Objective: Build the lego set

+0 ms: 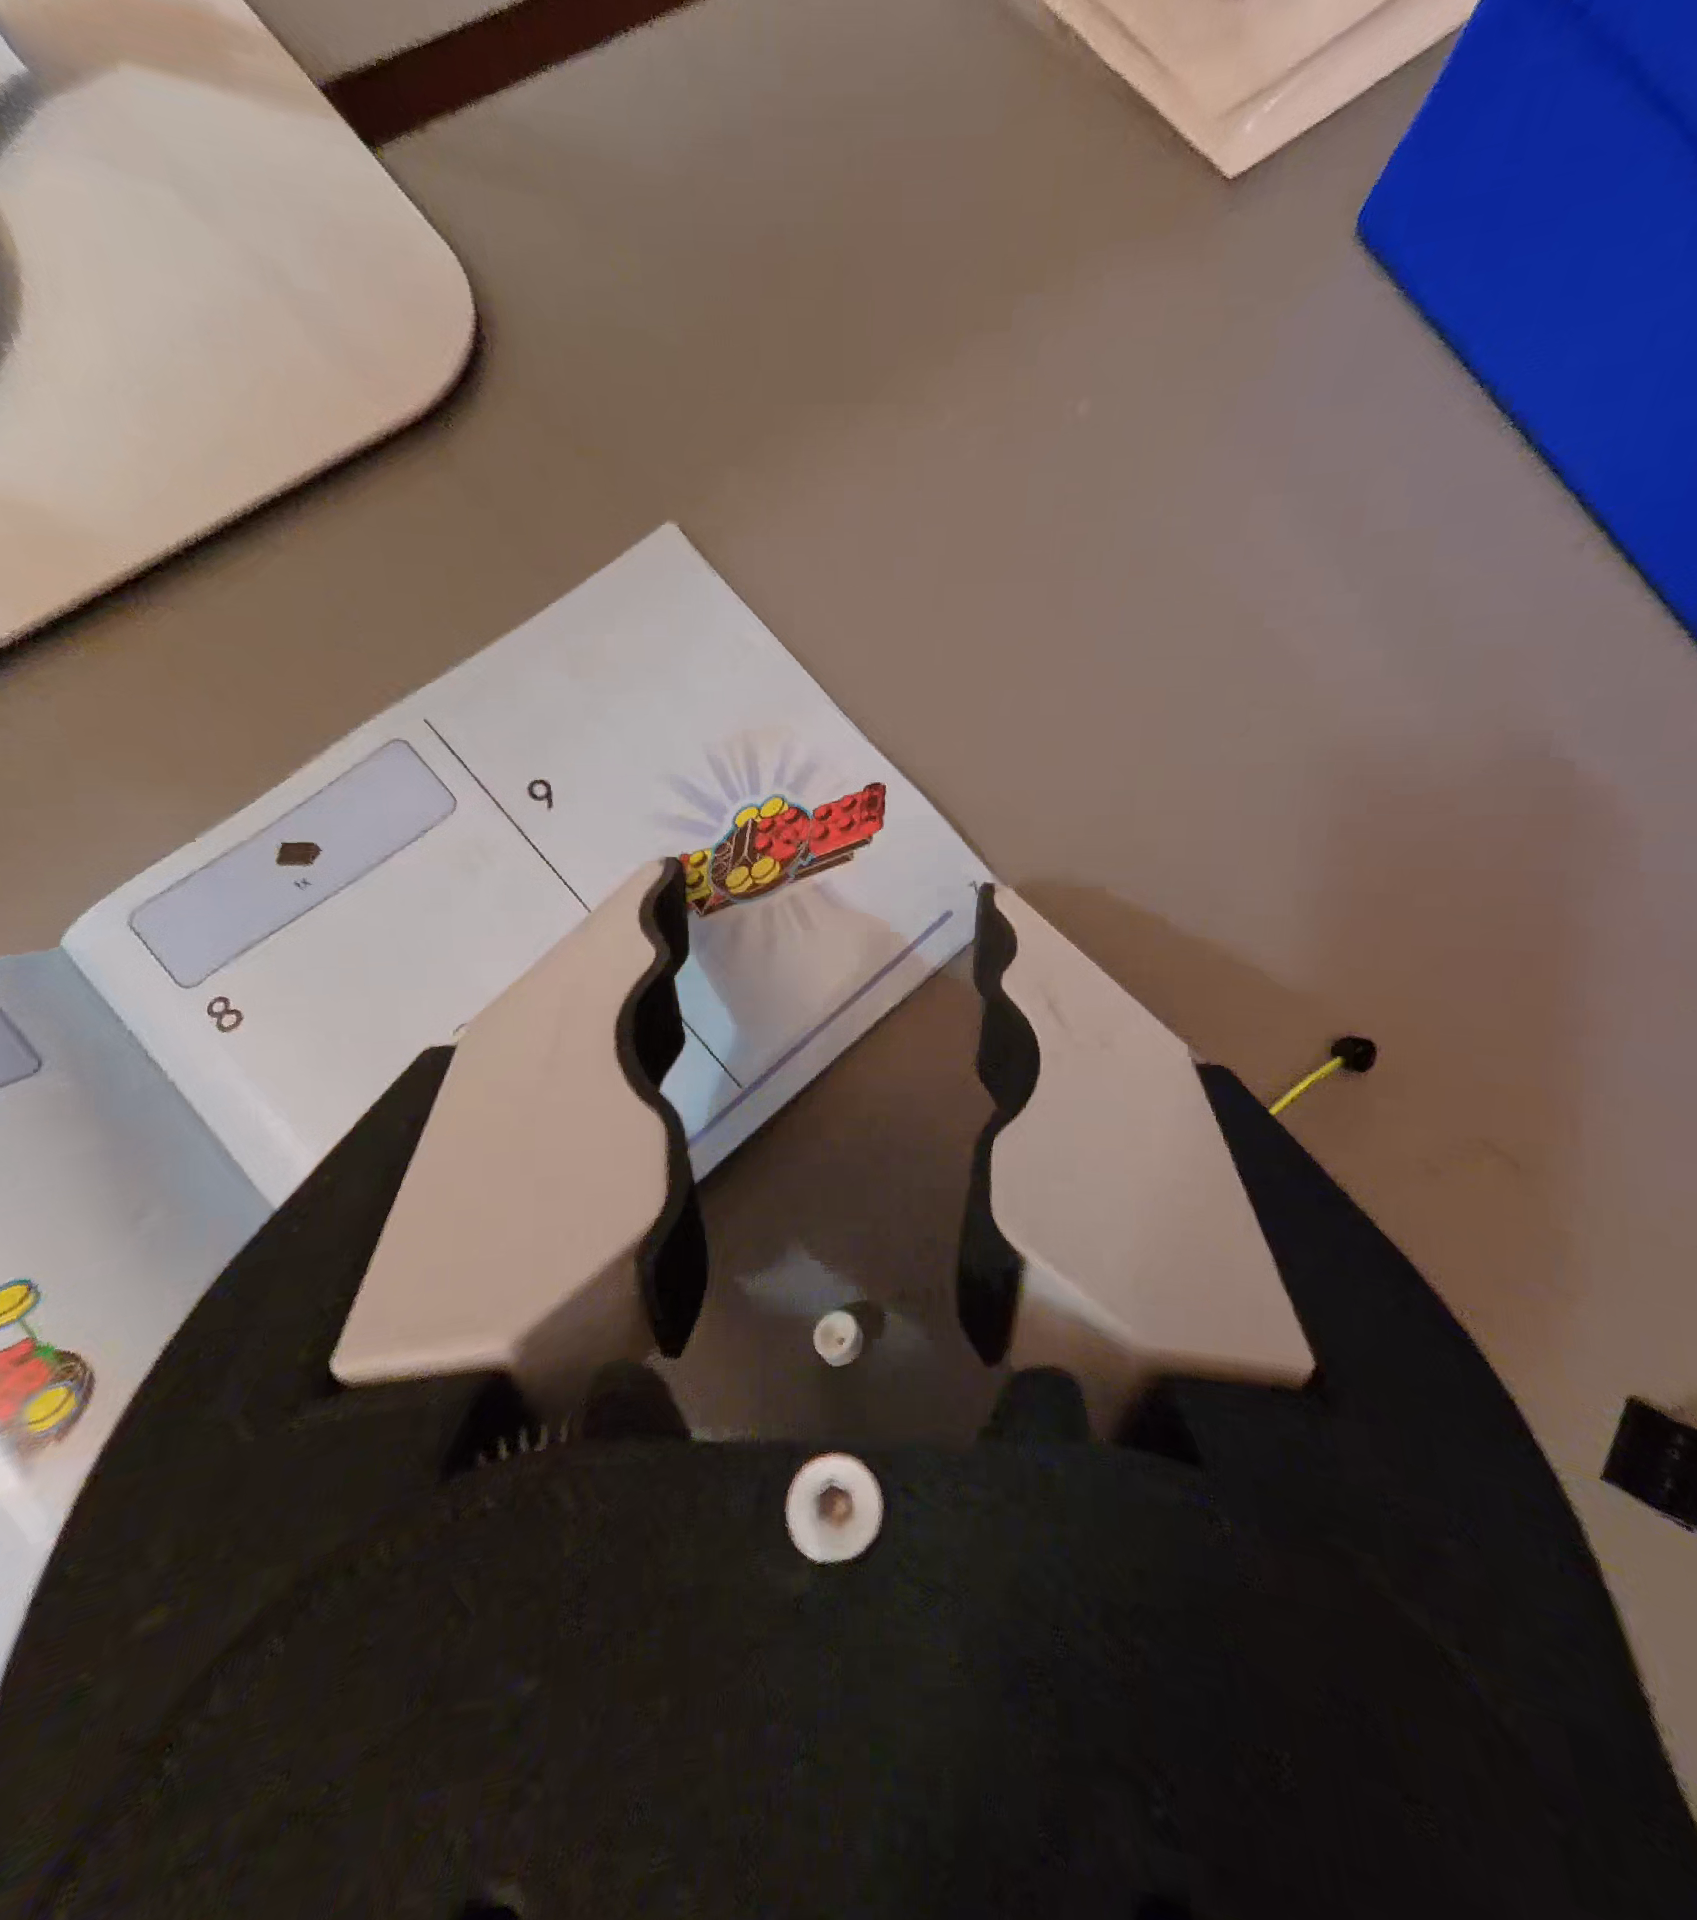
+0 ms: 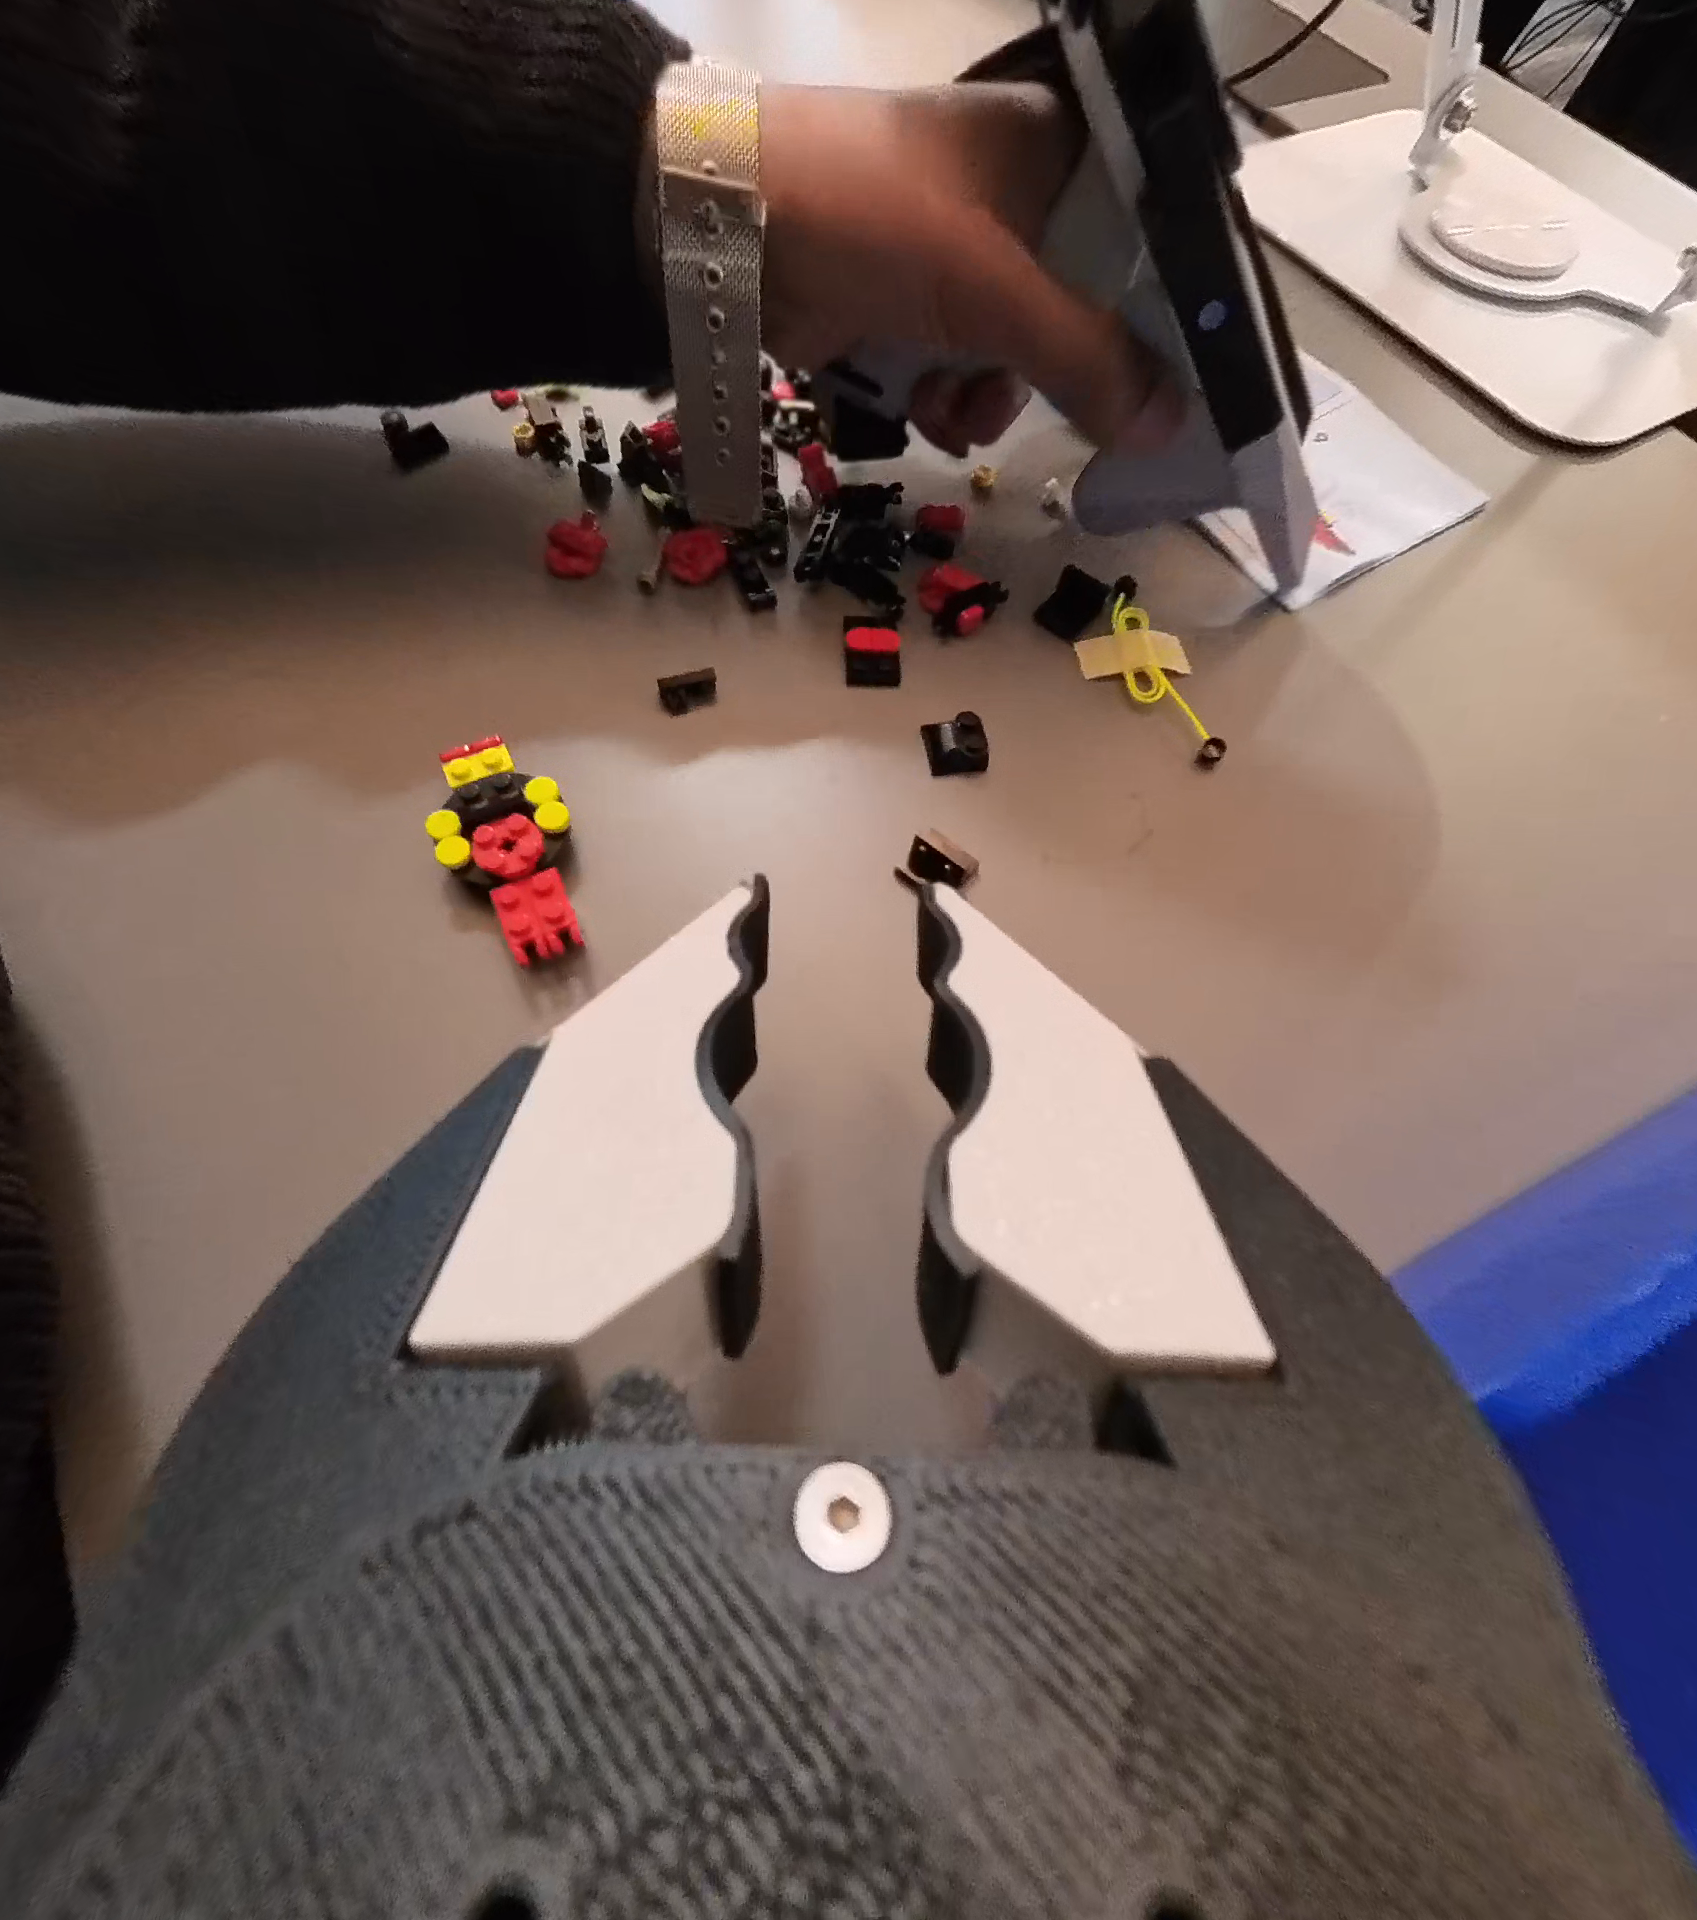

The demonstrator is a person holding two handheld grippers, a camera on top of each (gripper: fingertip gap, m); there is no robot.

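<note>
Lego build [image 2: 506,847] flat on table [image 2: 1239,935], red end toward camera, both tools [image 1: 828,904] [image 2: 844,899] apart, empty

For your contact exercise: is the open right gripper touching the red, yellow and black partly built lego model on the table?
Apart. The right wrist view shows bare table between the right gripper and the red, yellow and black lego model, which lies left of the fingers.

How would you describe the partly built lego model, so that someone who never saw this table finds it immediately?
Start at the heap of loose lego pieces at the table's far side, then come toward the right claw. Left of the claw's tips, apart from the heap, lies the partly built model. It alone joins many pieces: a dark round base with yellow discs and red plates.
</note>
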